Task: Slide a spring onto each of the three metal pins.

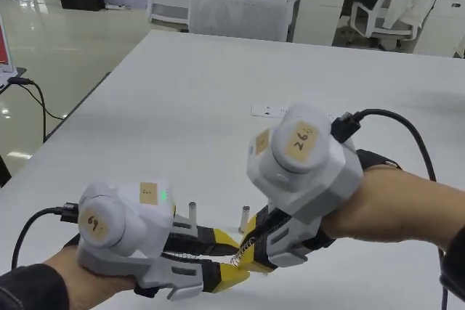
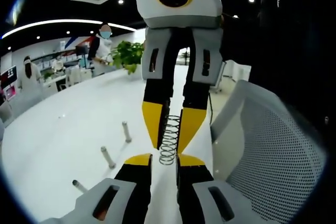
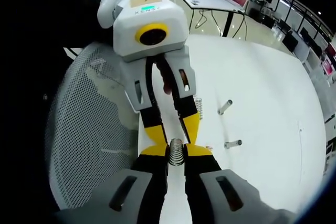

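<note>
Although the table (image 1: pixel 218 85) bears three pins (image 2: pixel 107 157), all look bare, so I judge nothing fitted yet. The right gripper (image 3: pixel 177 156) is clamped narrow on one spring (image 2: pixel 169 140), near the pins. The left gripper (image 2: pixel 164 161) has its jaws slightly apart round the spring's other end; whether they pinch it, I cannot tell.

The spring (image 1: pixel 243 250) is mostly hiding between the yellow tips of the right claw (image 1: pixel 252 246), while the left claw (image 1: pixel 231 255) is covering one pin's (image 1: pixel 192 213) base.
</note>
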The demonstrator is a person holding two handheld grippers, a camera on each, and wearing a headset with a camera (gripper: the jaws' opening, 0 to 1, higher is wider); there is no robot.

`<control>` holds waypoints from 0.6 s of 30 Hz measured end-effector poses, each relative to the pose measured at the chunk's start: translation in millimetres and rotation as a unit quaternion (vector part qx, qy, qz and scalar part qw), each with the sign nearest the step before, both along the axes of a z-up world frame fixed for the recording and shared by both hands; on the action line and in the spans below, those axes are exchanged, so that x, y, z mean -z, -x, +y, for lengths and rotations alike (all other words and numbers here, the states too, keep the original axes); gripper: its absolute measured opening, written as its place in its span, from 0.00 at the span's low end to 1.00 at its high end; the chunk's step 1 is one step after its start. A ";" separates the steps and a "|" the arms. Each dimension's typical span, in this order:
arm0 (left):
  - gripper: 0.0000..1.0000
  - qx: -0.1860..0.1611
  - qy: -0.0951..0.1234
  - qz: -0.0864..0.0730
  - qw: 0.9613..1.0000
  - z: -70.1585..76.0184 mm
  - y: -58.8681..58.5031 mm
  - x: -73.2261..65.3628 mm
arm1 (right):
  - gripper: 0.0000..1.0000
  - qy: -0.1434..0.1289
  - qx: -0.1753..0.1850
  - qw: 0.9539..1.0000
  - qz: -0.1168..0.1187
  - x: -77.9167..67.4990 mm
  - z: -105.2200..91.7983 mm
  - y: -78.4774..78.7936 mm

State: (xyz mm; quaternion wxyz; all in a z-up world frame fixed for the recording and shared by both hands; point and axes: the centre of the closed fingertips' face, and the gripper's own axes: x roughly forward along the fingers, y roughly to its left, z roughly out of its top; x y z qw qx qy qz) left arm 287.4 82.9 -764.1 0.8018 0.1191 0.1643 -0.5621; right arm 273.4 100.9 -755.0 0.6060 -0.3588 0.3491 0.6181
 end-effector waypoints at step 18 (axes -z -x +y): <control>0.33 -0.062 0.019 0.031 0.997 28.4 -15.1 0.7 | 0.08 0.017 0.049 0.999 -0.014 -7.3 -34.7 -31.0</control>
